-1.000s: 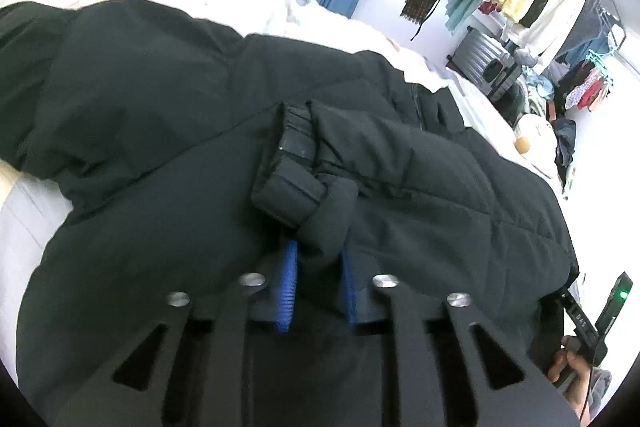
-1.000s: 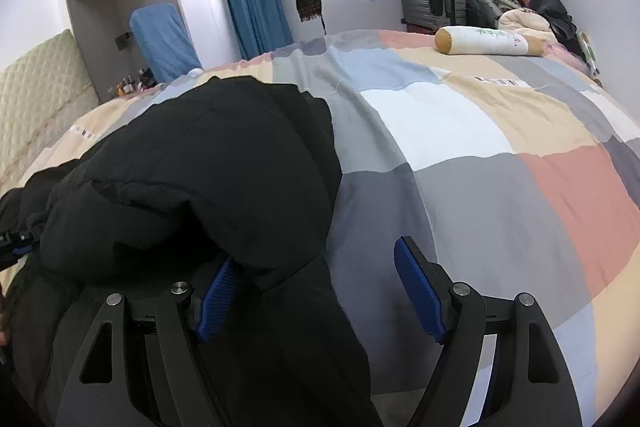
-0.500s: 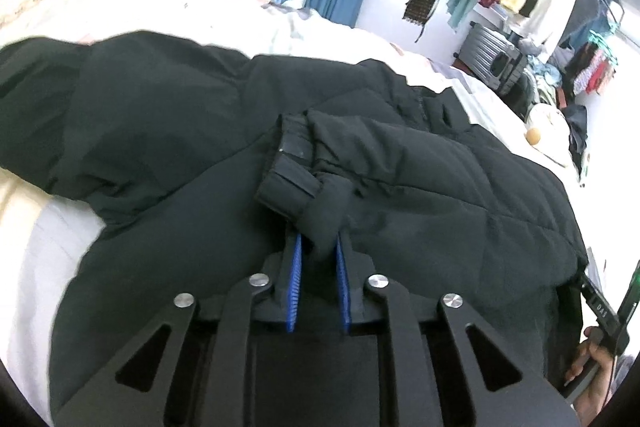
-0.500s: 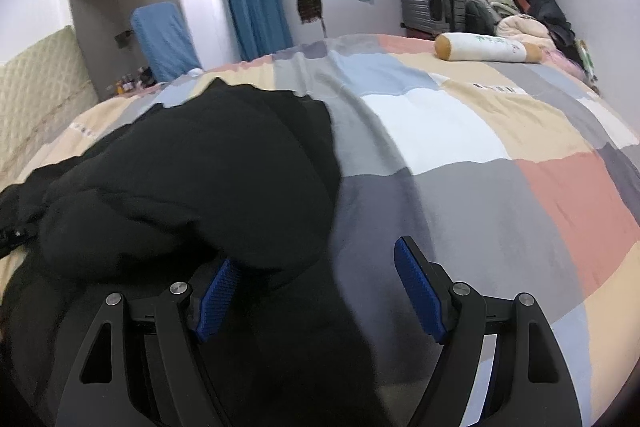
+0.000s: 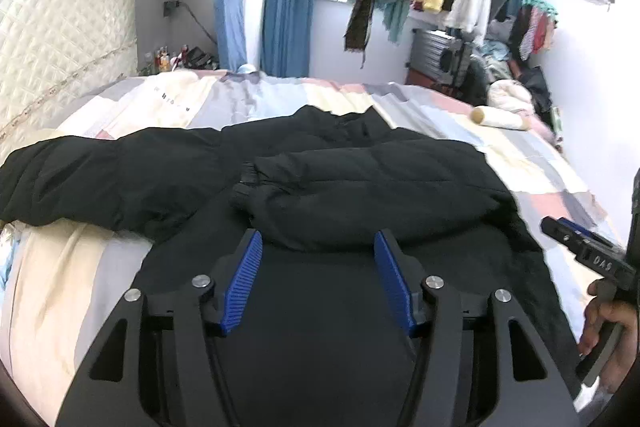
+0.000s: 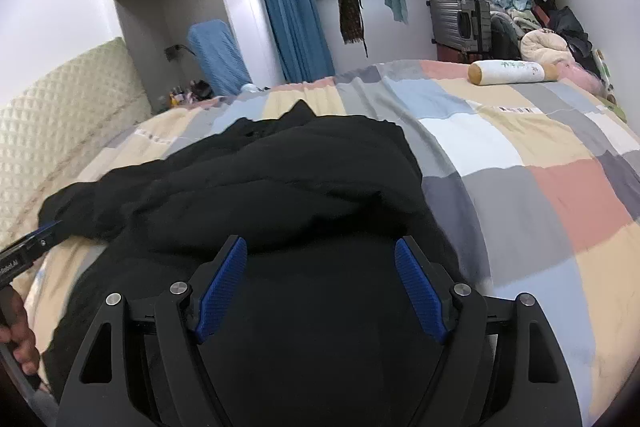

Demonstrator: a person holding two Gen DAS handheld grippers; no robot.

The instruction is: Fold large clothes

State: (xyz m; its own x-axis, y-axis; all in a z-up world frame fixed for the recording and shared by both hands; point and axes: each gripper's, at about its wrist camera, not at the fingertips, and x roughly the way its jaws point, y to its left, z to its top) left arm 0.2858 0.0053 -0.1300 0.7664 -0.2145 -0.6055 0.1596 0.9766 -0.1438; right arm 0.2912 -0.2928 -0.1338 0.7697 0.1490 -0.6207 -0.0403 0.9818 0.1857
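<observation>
The black puffer jacket (image 5: 328,183) lies spread on the patchwork bed (image 6: 520,163), one sleeve folded across it, while the left gripper (image 5: 318,247), fingers just opened, and the wide-spread right gripper (image 6: 320,255) hover above it, both empty.

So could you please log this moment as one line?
left tool: just opened, empty | right tool: open, empty | black jacket: one sleeve folded across, on bed

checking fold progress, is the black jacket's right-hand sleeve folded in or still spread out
Folded in: that sleeve lies across the black jacket body, cuff near the middle. The other sleeve lies out sideways on the bed.
</observation>
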